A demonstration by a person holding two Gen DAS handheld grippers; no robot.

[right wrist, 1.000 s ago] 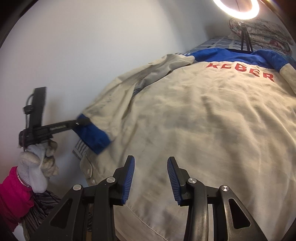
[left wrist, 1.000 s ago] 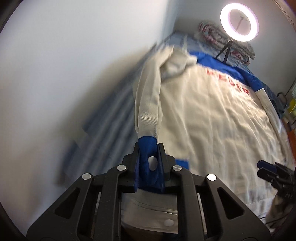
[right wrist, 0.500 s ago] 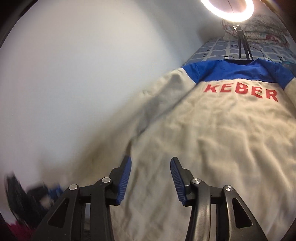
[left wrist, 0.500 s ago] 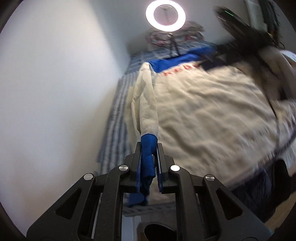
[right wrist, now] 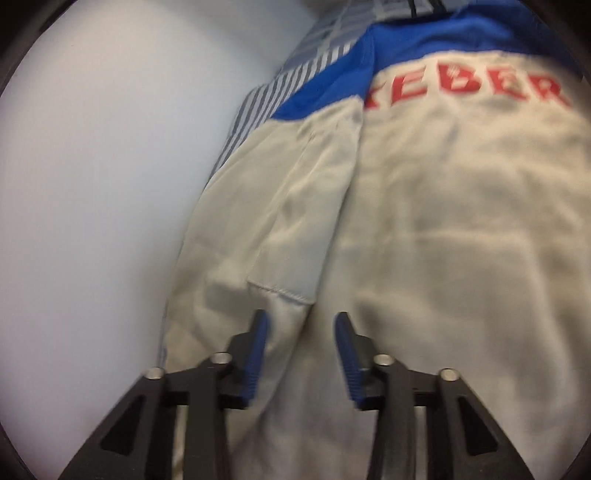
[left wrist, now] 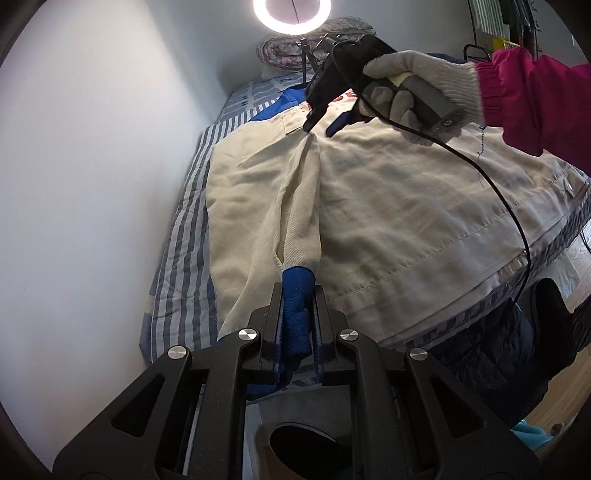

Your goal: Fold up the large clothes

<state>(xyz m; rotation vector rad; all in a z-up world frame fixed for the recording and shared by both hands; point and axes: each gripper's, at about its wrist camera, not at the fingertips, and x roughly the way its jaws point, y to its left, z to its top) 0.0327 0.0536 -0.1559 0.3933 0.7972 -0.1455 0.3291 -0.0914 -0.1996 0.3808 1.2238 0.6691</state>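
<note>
A large beige jacket (left wrist: 399,206) with a blue yoke and red lettering lies spread on a striped bed. Its left sleeve (left wrist: 295,206) is stretched along the body toward me. My left gripper (left wrist: 297,295) is shut on the sleeve's blue cuff (left wrist: 297,291) near the bed's foot. My right gripper (left wrist: 325,125) is open, hovering over the sleeve's shoulder end. In the right wrist view the open right gripper (right wrist: 301,325) hangs just above the sleeve seam (right wrist: 280,291), below the red letters (right wrist: 465,86).
A white wall (left wrist: 92,184) runs along the bed's left side. The striped sheet (left wrist: 184,236) shows between wall and jacket. A ring light (left wrist: 291,11) and rolled quilt (left wrist: 280,48) stand at the bed's head. Dark clothing (left wrist: 491,350) hangs by the foot.
The left gripper pulled the cuff back toward the foot, so the sleeve now lies straight along the jacket. The right gripper moved forward up the jacket to the shoulder, still open.
</note>
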